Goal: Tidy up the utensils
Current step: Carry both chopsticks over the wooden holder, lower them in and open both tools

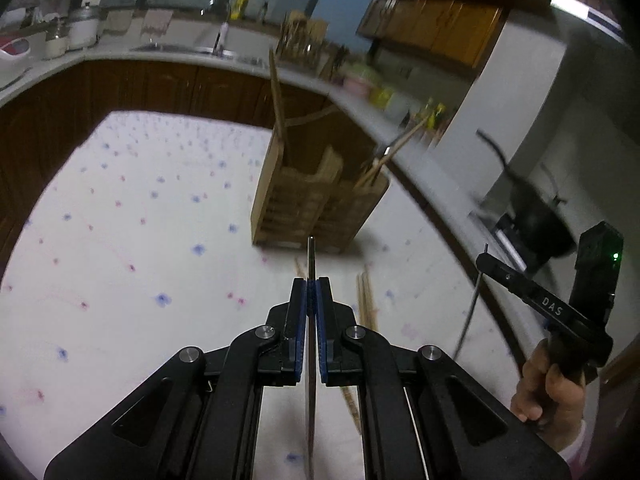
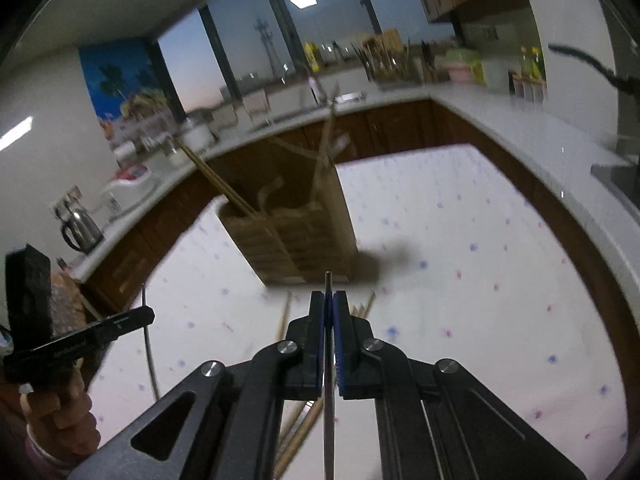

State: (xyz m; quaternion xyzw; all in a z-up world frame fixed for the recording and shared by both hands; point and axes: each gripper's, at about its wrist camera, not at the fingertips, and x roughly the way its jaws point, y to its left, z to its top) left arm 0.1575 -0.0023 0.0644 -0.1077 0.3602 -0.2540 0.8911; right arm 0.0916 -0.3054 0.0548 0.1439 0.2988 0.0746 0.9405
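Both tongs pinch thin metal utensils edge-on, the left tongs (image 1: 312,292) a metal utensil (image 1: 311,264) and the right tongs (image 2: 328,304) a metal rod (image 2: 328,280), both above the floral worktop (image 1: 120,240) near the wooden utensil holder (image 1: 304,208) and loose chopsticks (image 1: 366,304).

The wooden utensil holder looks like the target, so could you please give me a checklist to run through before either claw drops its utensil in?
1. Left claw shut on thin metal utensil: ok.
2. Right claw shut on its slim metal utensil: ok.
3. Slatted wooden utensil holder upright on the white floral tablecloth: ok.
4. Free compartment in the holder: cannot tell; wooden chopsticks fill one side, a wooden spatula another.
5. Loose chopsticks on cloth clear of the path: cannot tell.
6. Claws apart from each other: ok.
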